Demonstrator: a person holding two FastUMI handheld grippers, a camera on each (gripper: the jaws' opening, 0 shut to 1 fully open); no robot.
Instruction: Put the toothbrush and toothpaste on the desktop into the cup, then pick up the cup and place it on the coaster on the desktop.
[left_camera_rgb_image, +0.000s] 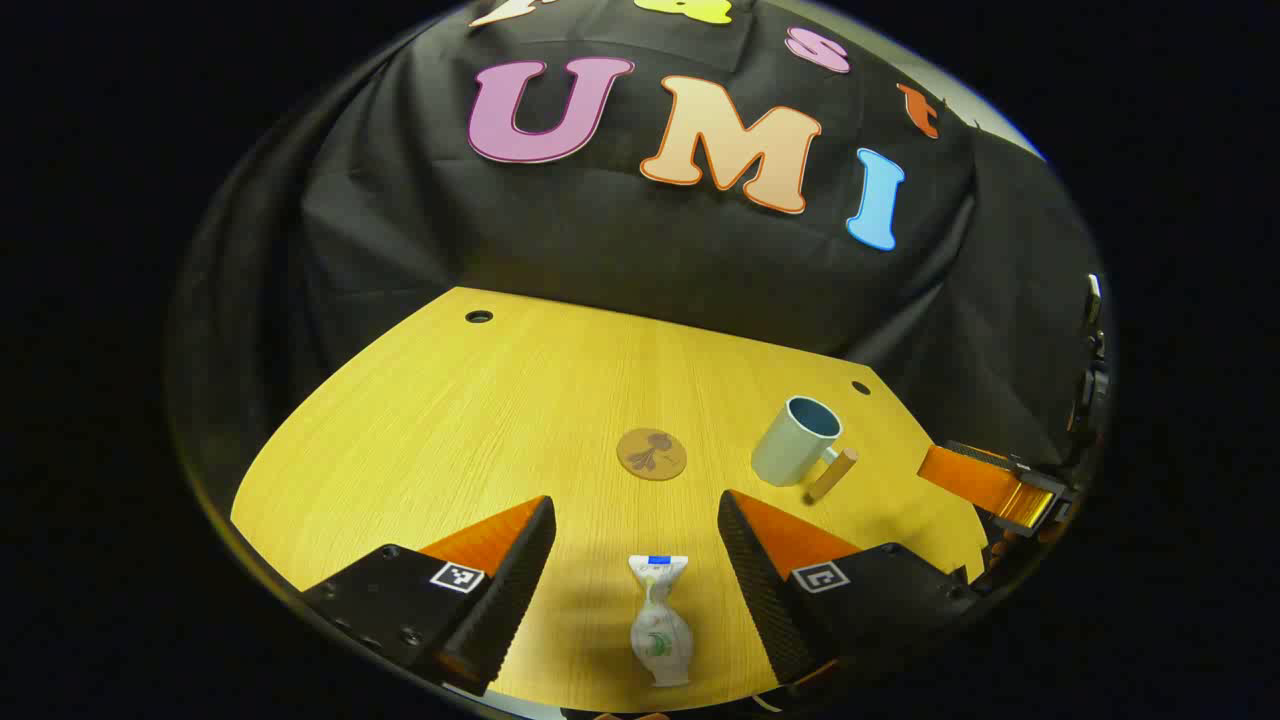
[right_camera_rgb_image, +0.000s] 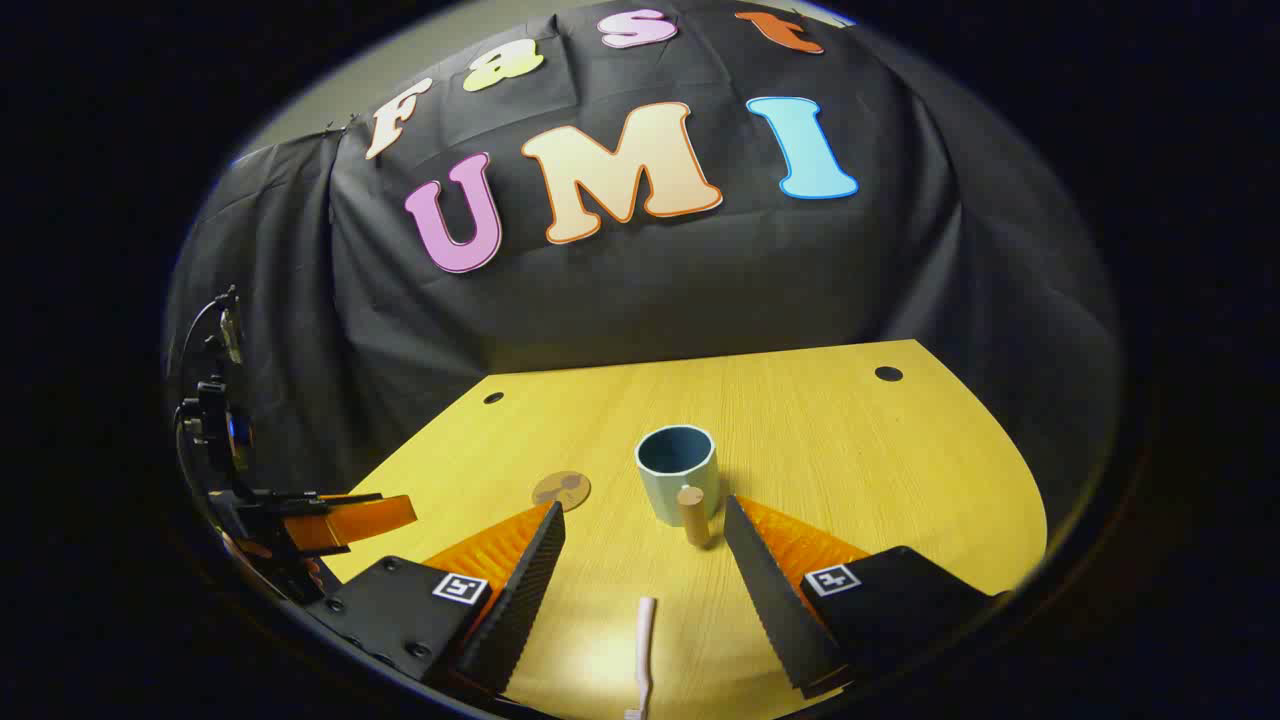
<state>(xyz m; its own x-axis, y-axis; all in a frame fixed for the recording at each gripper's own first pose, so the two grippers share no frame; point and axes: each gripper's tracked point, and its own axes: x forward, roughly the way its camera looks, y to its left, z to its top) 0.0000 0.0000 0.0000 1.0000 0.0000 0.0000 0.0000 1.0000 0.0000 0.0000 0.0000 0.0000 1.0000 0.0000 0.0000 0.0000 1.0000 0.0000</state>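
A white toothpaste tube (left_camera_rgb_image: 659, 620) lies on the yellow desktop (left_camera_rgb_image: 480, 420) between the wide-apart fingers of my left gripper (left_camera_rgb_image: 636, 545), which is open and hovers over it. A white toothbrush (right_camera_rgb_image: 644, 655) lies lengthwise between the fingers of my right gripper (right_camera_rgb_image: 645, 550), also open. The pale blue-green cup (left_camera_rgb_image: 797, 440) (right_camera_rgb_image: 677, 472) stands upright with a wooden handle (right_camera_rgb_image: 692, 515) sticking out toward the right gripper. The round brown coaster (left_camera_rgb_image: 651, 453) (right_camera_rgb_image: 561, 489) lies flat to the cup's left. The right gripper (left_camera_rgb_image: 990, 485) shows at the left gripper view's right edge.
The desktop (right_camera_rgb_image: 900, 480) has small round holes at its far corners (left_camera_rgb_image: 479, 317) (right_camera_rgb_image: 888, 374). The black cloth wall hangs right behind the desk's far edge. The other gripper (right_camera_rgb_image: 330, 520) with its cabling shows at the left edge of the right gripper view.
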